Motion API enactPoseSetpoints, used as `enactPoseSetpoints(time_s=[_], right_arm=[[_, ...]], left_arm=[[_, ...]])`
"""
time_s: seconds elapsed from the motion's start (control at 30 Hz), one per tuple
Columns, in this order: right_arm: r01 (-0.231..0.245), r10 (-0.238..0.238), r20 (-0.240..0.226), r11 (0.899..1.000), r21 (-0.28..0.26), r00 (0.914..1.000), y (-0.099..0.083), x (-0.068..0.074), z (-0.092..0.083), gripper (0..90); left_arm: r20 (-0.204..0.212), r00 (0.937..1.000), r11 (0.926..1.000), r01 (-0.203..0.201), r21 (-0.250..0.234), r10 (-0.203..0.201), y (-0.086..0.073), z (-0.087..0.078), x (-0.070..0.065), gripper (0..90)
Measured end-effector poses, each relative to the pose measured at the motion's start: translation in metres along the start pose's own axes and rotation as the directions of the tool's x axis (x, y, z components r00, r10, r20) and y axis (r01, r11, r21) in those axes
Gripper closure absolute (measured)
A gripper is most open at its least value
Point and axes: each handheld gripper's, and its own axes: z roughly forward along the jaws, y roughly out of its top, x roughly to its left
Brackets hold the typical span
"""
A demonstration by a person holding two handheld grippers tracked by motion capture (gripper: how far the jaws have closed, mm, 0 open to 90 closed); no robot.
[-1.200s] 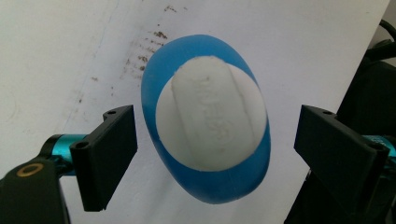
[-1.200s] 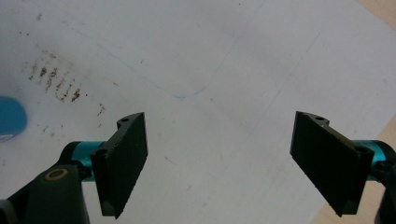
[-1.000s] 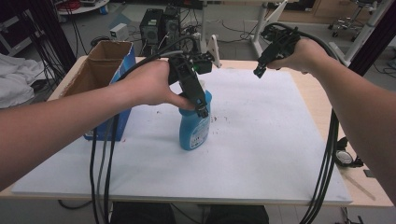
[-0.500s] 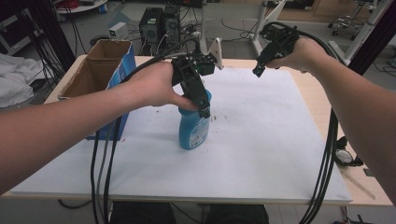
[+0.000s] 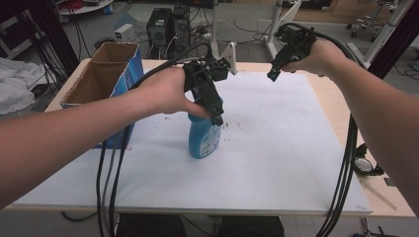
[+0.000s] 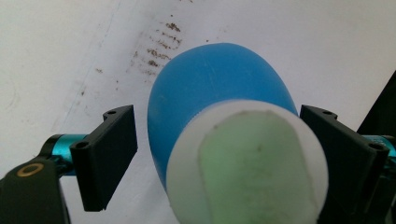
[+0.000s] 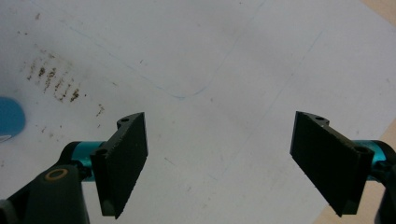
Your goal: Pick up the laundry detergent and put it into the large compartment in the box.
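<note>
Blue bottle stands upright mid-table with the left gripper spread wide around its top, seemingly to grasp it, while the right gripper waits far right, jaws apart.

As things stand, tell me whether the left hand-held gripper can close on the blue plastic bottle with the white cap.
Probably yes: the left hand-held gripper is open with its jaws either side of the blue plastic bottle at its white cap, nothing between.
</note>
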Motion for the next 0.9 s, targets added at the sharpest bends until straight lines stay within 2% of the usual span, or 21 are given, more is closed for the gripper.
enactPoseSetpoints(time_s=[0.17,0.37,0.9], right_arm=[[0.001,-0.001,0.001,1.0,0.001,1.0,0.0002,0.0001,0.0003,18.4],[-0.002,0.002,0.0,1.0,0.005,1.0,0.0004,0.0,0.0013,18.3],[-0.005,0.005,-0.001,1.0,0.005,1.0,-0.0002,-0.0014,0.0017,18.3]], left_arm=[[-0.006,1.0,0.9999,-0.003,0.011,0.003,0.0003,0.0003,0.0014,14.5],[-0.002,0.9998,0.9997,0.019,0.015,-0.019,-0.0002,0.0009,0.0025,16.0],[0.007,0.9993,0.9988,0.036,0.032,-0.037,0.0005,0.0032,0.0031,19.4]])
